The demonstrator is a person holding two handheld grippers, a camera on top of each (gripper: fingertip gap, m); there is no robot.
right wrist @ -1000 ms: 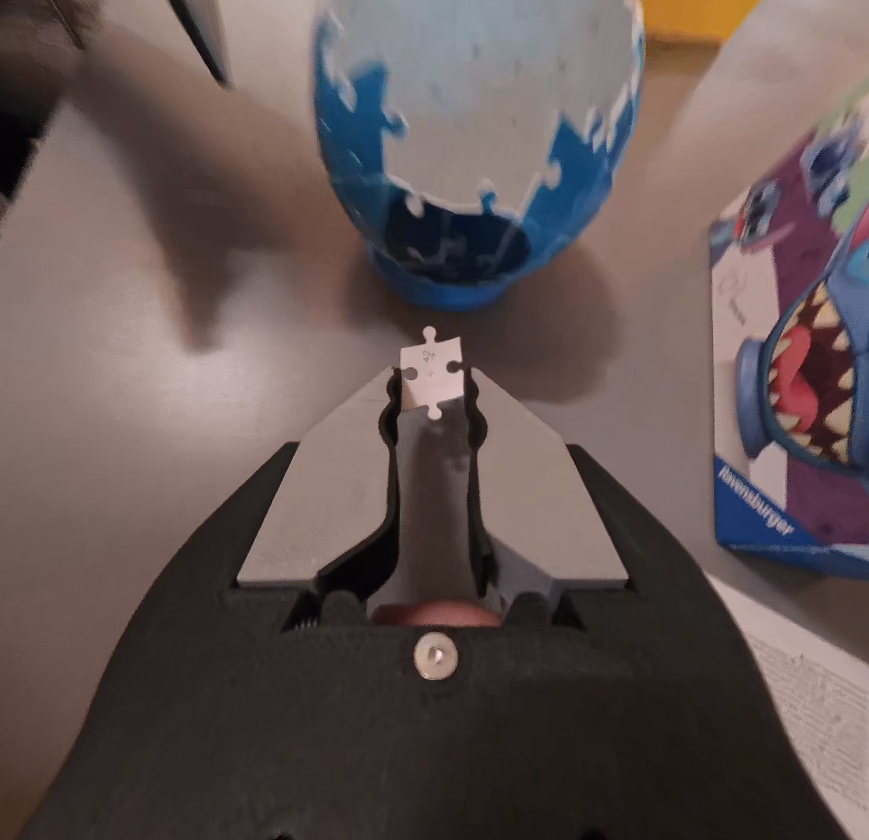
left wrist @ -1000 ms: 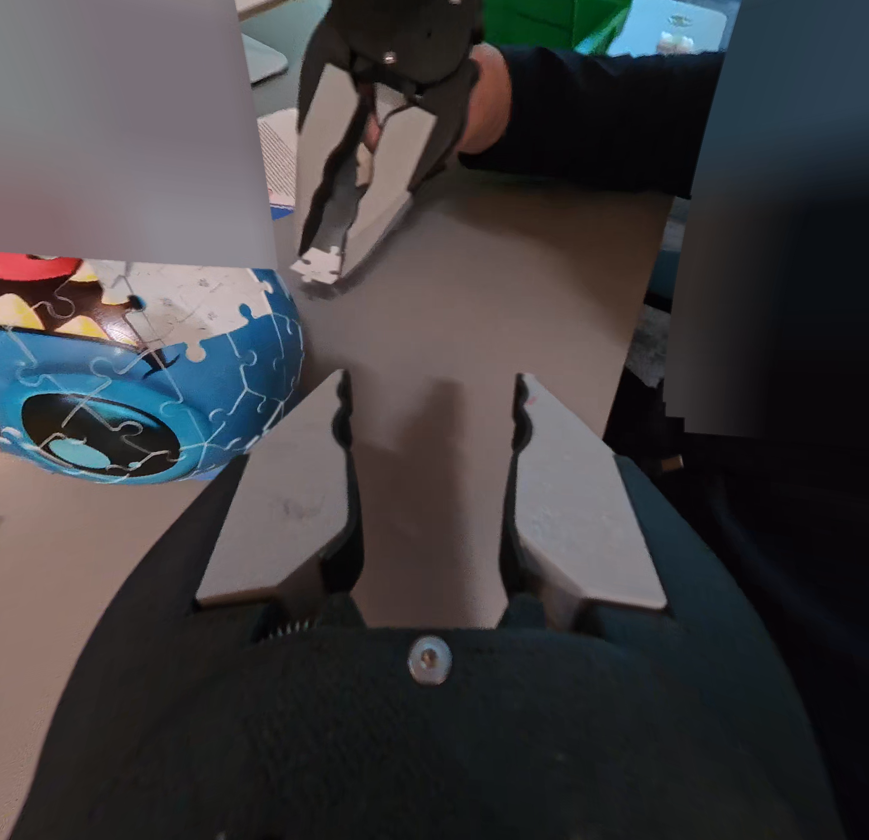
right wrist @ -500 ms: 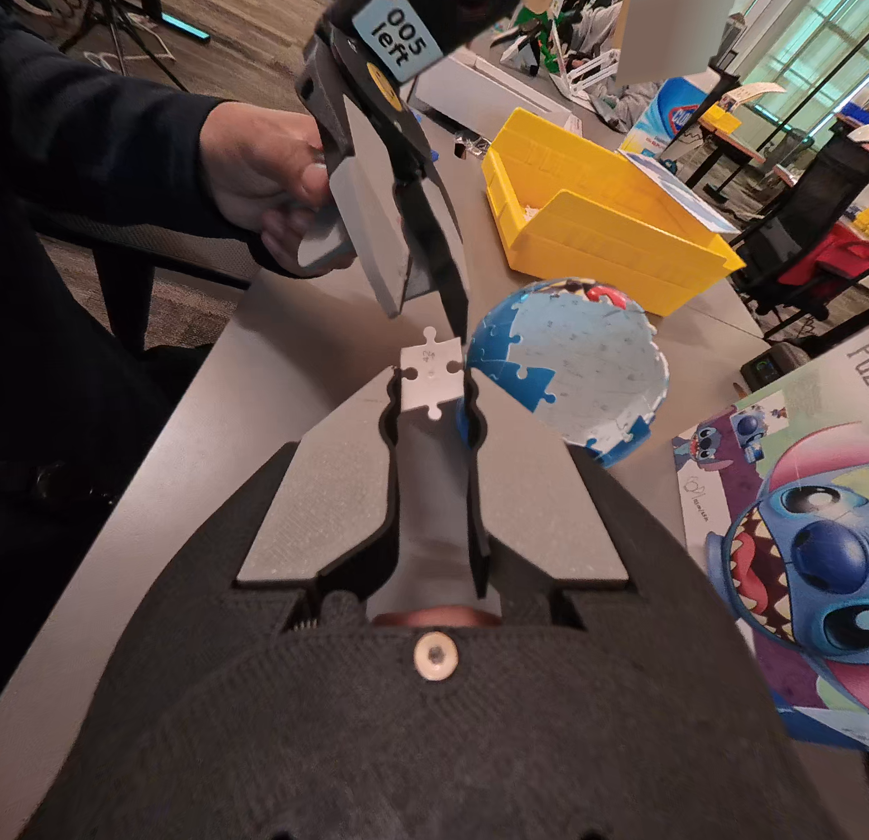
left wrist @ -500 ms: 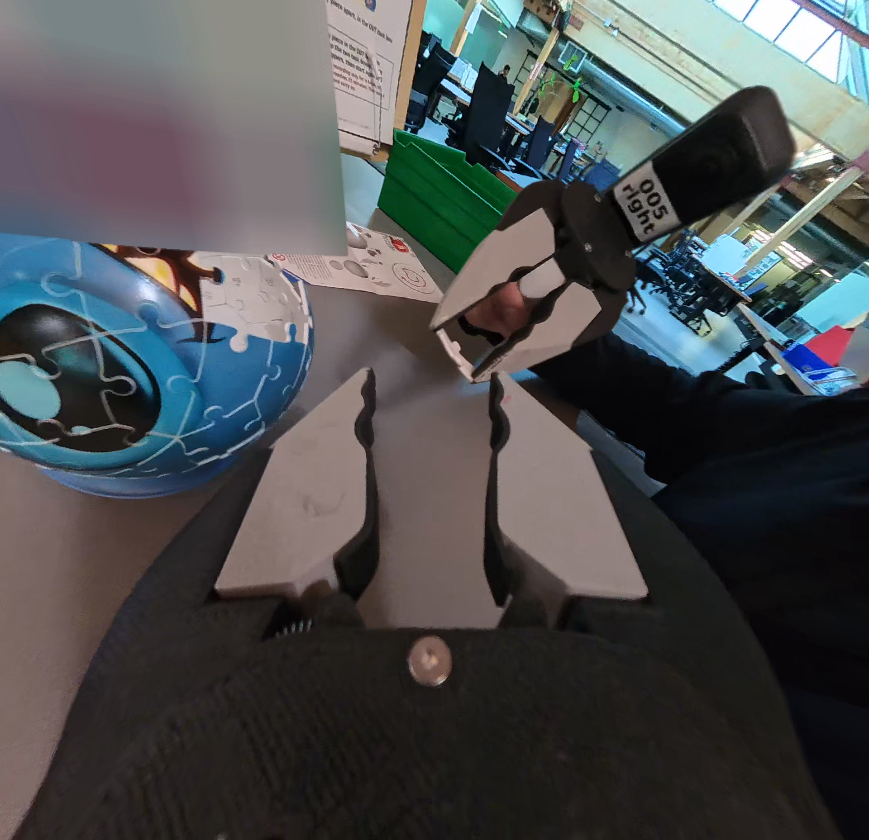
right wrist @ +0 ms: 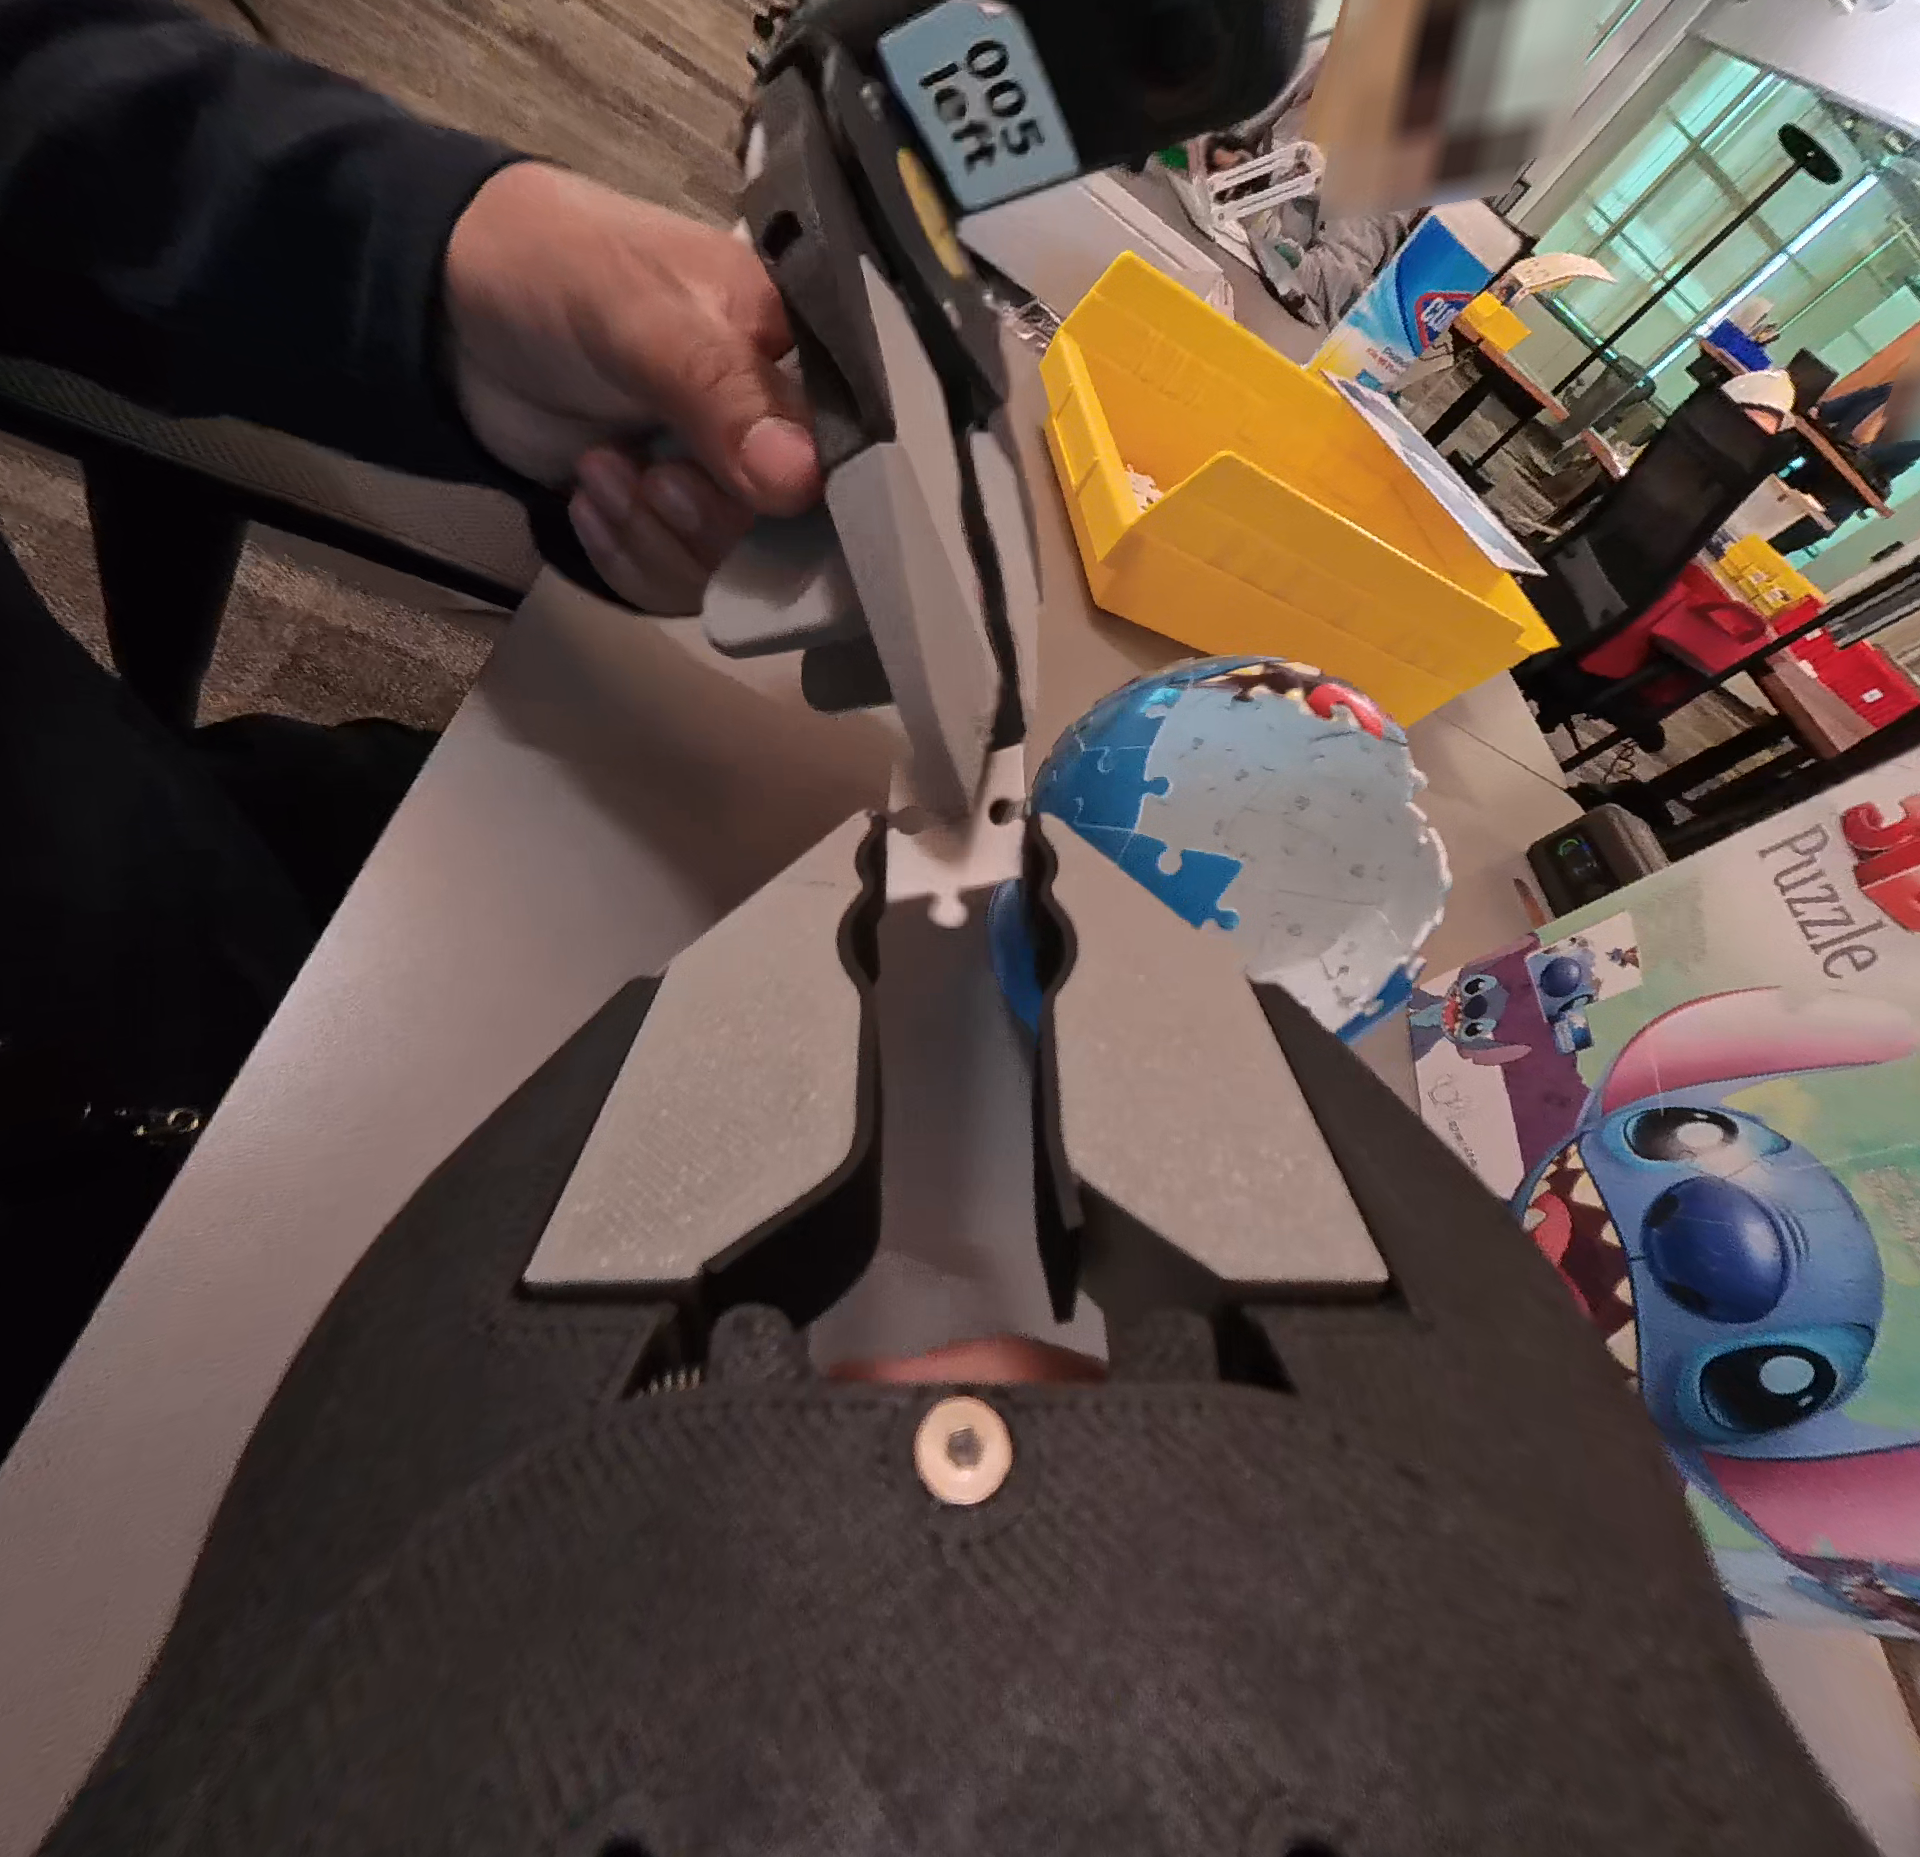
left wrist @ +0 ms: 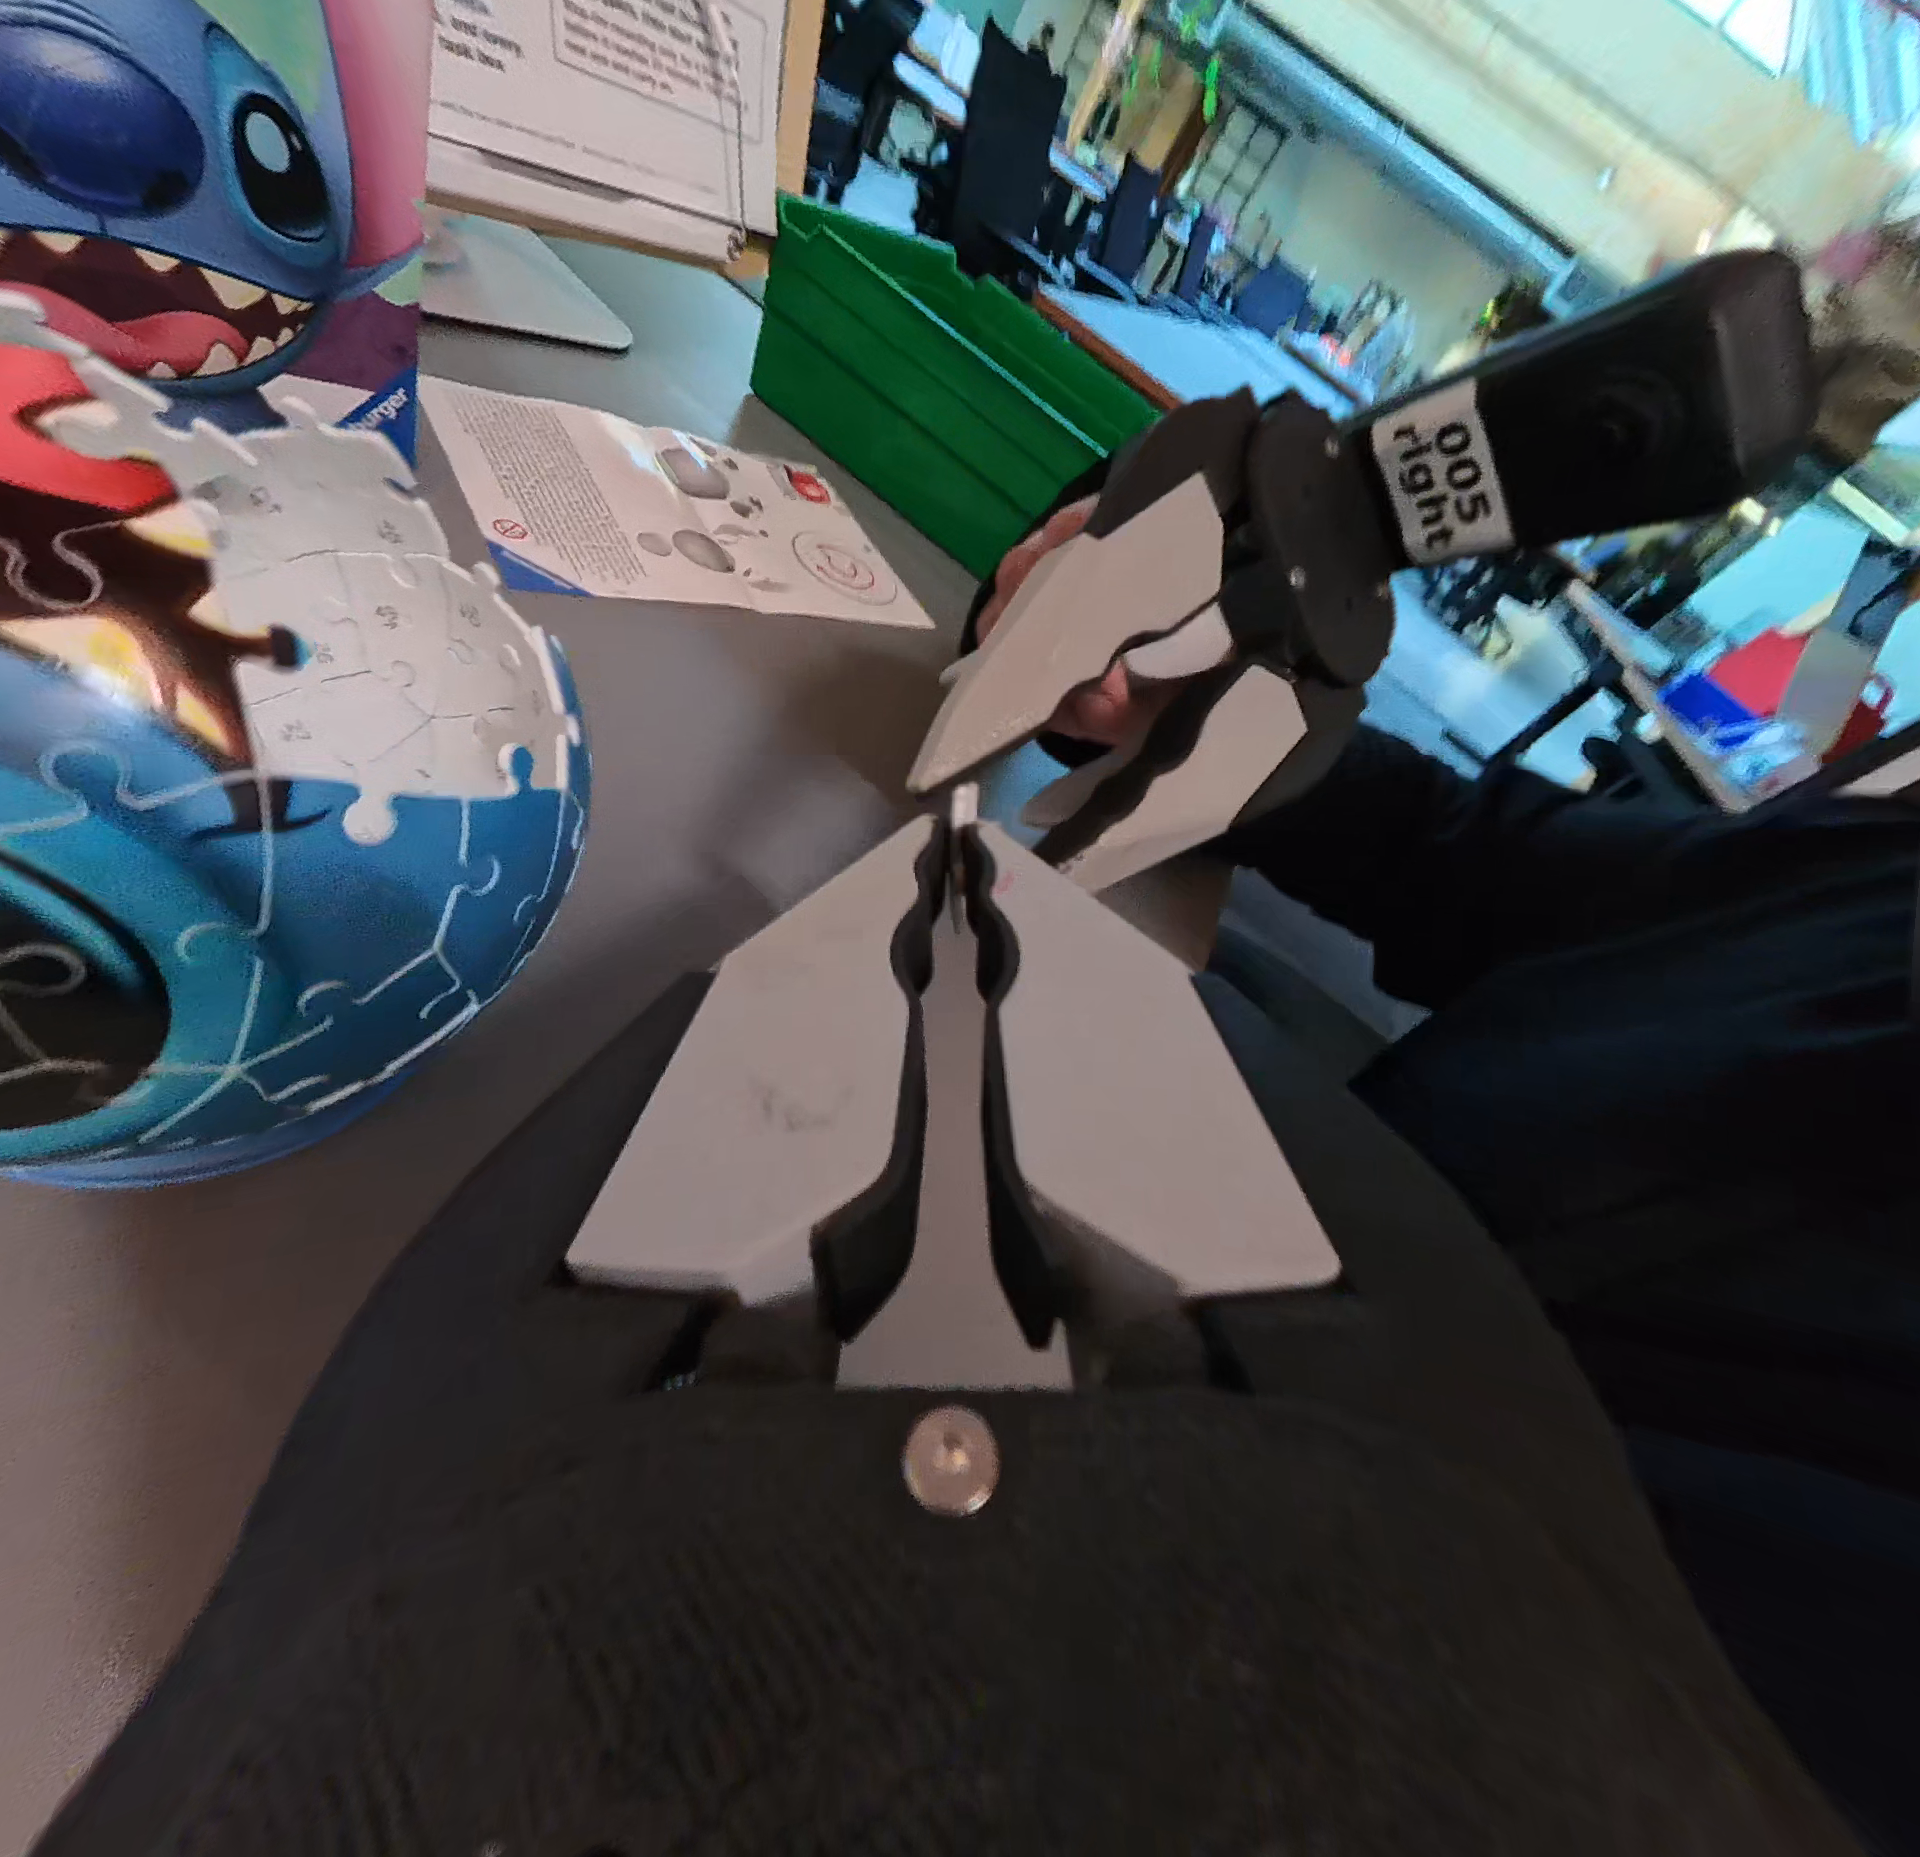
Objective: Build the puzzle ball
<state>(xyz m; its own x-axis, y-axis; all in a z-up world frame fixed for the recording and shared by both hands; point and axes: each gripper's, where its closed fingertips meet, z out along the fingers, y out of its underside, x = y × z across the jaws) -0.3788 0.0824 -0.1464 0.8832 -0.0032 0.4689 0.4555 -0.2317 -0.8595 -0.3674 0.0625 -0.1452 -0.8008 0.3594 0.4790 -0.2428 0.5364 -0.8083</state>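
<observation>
A small white puzzle piece sits between my two grippers above the grey table. My right gripper is shut on its side edges. My left gripper is shut on the piece, seen edge-on there; in the right wrist view it comes down from above onto the piece's top. The part-built puzzle ball, blue with a white unprinted patch, stands on the table to the left; it also shows in the right wrist view, just behind the piece. My right gripper meets the left at the tips.
The puzzle box with a blue cartoon figure lies right of the ball. A yellow bin stands behind the ball. A green bin and an instruction leaflet lie farther back. The table edge is at the left. Left and right tips are no more than a few centimetres apart.
My left gripper has gone from open to shut on the piece held by my right gripper. Both grippers have come together tip to tip beside the ball.
</observation>
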